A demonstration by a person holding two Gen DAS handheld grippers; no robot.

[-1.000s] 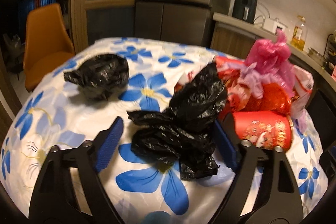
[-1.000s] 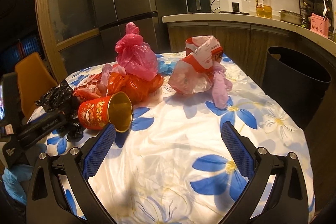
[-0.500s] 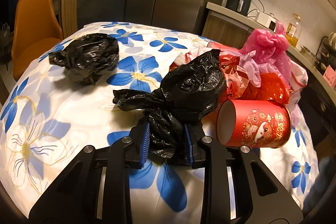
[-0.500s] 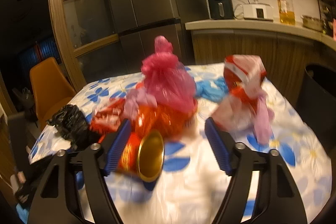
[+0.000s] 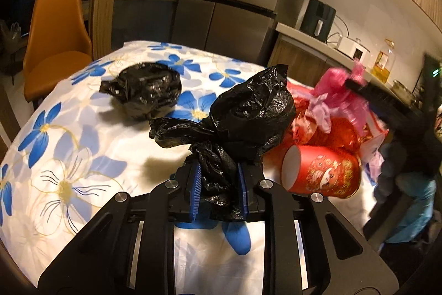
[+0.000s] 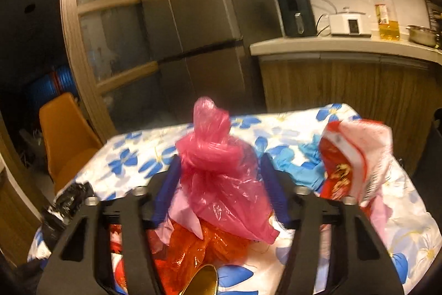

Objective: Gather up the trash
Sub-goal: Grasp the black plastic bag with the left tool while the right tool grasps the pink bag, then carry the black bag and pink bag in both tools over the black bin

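My left gripper (image 5: 218, 191) is shut on the tail of a crumpled black plastic bag (image 5: 248, 112) and holds it just above the flowered tablecloth (image 5: 71, 156). A second black bag (image 5: 143, 87) lies further back on the left. My right gripper (image 6: 221, 184) is open, its blue fingers (image 6: 165, 187) on either side of a knotted pink plastic bag (image 6: 218, 165) that sits on a heap of red wrappers (image 6: 193, 248). The pink bag (image 5: 339, 85) also shows at the right of the left wrist view, with the right gripper's dark body over it.
A red printed paper cup (image 5: 323, 170) lies on its side by the heap. A red and white bag (image 6: 356, 154) and blue plastic (image 6: 301, 165) lie to the right. An orange chair (image 5: 55, 29) stands at the far left. Fridge (image 6: 193, 18) and counter (image 6: 345, 46) are behind.
My left gripper closed on the black bag and has lifted it a little. My right gripper moved forward over the cup and now straddles the pink bag.
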